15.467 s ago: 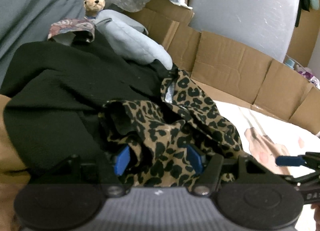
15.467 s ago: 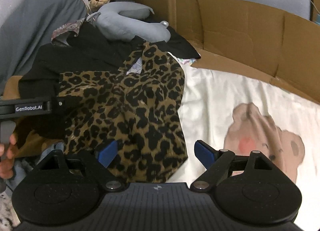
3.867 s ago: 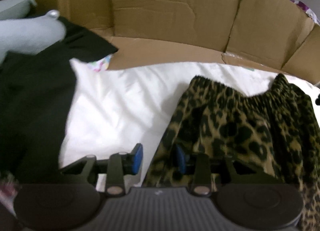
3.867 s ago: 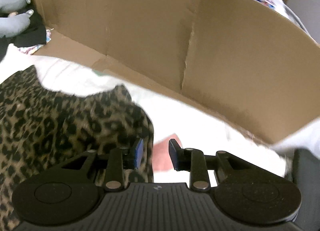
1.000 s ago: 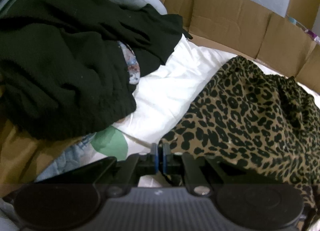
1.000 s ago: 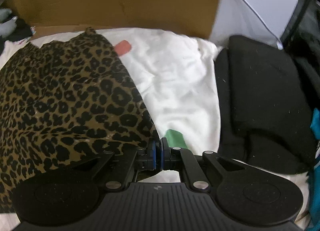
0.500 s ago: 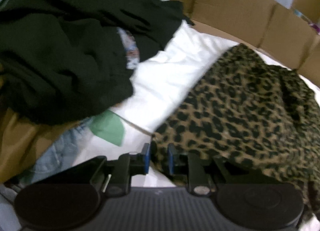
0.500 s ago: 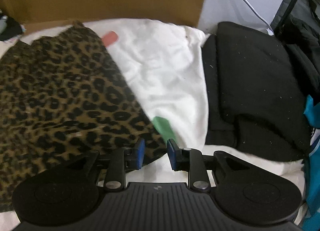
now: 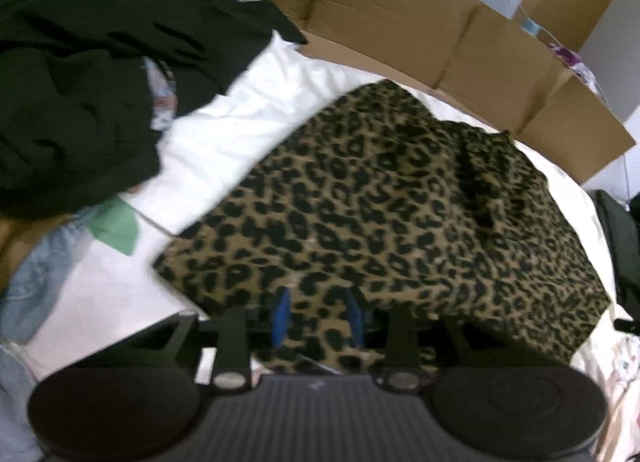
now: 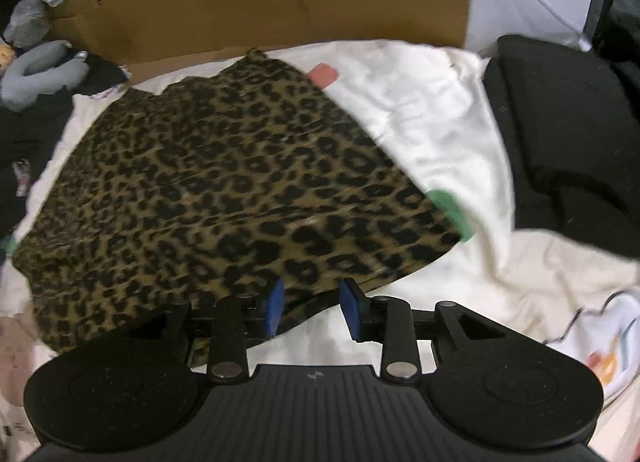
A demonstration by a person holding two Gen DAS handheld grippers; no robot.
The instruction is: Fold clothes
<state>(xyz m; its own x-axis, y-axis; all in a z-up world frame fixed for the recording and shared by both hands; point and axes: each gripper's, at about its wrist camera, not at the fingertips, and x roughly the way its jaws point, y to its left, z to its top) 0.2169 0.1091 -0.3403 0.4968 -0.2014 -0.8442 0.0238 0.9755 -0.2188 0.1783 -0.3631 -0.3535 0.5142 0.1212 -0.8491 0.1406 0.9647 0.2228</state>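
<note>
My left gripper (image 9: 318,316) stands partly parted, its jaws having just been opening, and the near hem of the leopard-print garment (image 9: 384,213) lies under and between the blue pads (image 9: 282,316) without being pinched. From there the garment spreads flat ahead of my jaws on the white sheet (image 9: 224,141), widening toward me and narrowing to a gathered waistband at the far end. A darker crease runs along its right part. To the left of my jaws a heap of black clothes (image 9: 80,93) sits on the sheet, with pale blue denim (image 9: 36,282) below it and a green patch (image 9: 118,225) of the sheet's print just beside the garment's near left corner. A cardboard wall (image 9: 420,29) stands beyond the waistband.

My right gripper (image 10: 310,310) has likewise just been opening and now stands at a modest gap. The garment's (image 10: 224,189) near right corner lies just ahead of its tips; the left pad (image 10: 275,304) overlaps the hem, while the right pad sits over bare sheet (image 10: 424,117). Nothing is squeezed. To the right of these jaws a folded black garment (image 10: 560,141) rests on the sheet, well apart from the leopard print. Far ahead to the left lies a grey neck pillow (image 10: 44,69).
</note>
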